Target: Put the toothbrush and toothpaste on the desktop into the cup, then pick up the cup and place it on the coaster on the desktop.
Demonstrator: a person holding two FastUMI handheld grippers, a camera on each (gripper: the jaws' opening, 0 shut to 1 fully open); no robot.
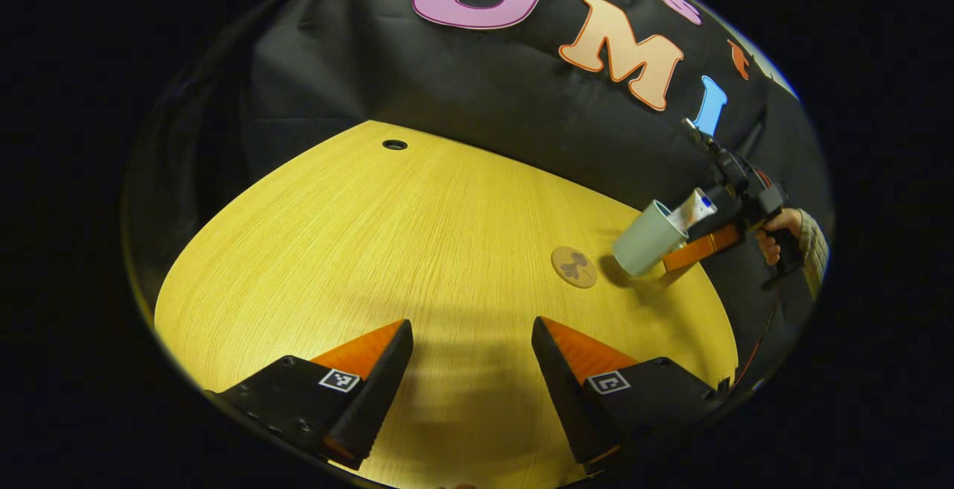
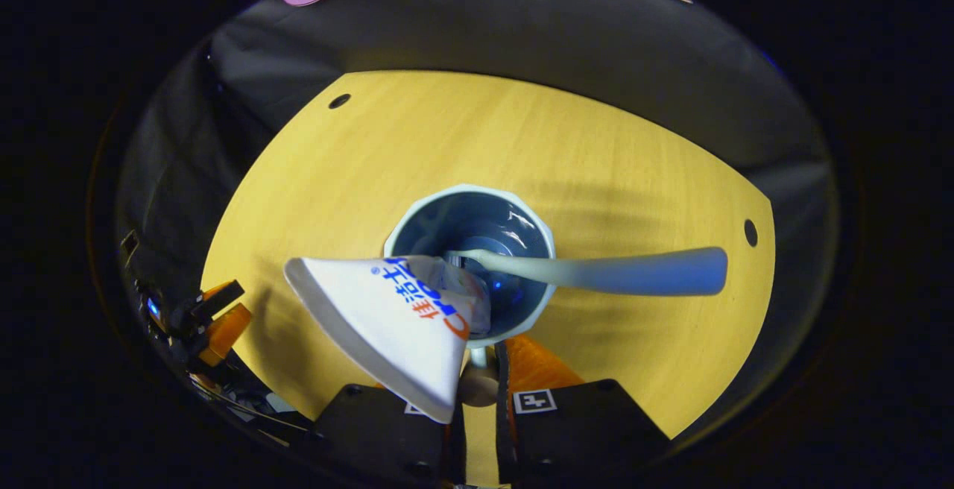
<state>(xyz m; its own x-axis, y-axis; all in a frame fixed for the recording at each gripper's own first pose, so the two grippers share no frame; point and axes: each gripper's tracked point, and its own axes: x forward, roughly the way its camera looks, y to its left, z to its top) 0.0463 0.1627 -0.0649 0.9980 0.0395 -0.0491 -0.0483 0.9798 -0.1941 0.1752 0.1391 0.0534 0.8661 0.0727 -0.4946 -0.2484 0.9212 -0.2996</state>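
Cup loaded and in the air, heading for the coaster

The right claw [image 2: 477, 370] has closed narrowly on the rim of the pale green cup [image 1: 647, 239], which hangs tilted above the bench [image 1: 417, 250] with the toothpaste tube [image 2: 387, 317] and toothbrush [image 2: 596, 271] already sticking out of it. So the filling looks done and the carry is in hand. The round cork coaster [image 1: 574, 267] lies just beside the cup's shadow, nothing between them. The next move, I'd say, calls for levelling the cup and lowering it squarely onto the coaster, since a tilt could tip the tube out. The left claw [image 1: 471, 370] hovers wide and empty over bare wood, well apart from the coaster, clear of the way.
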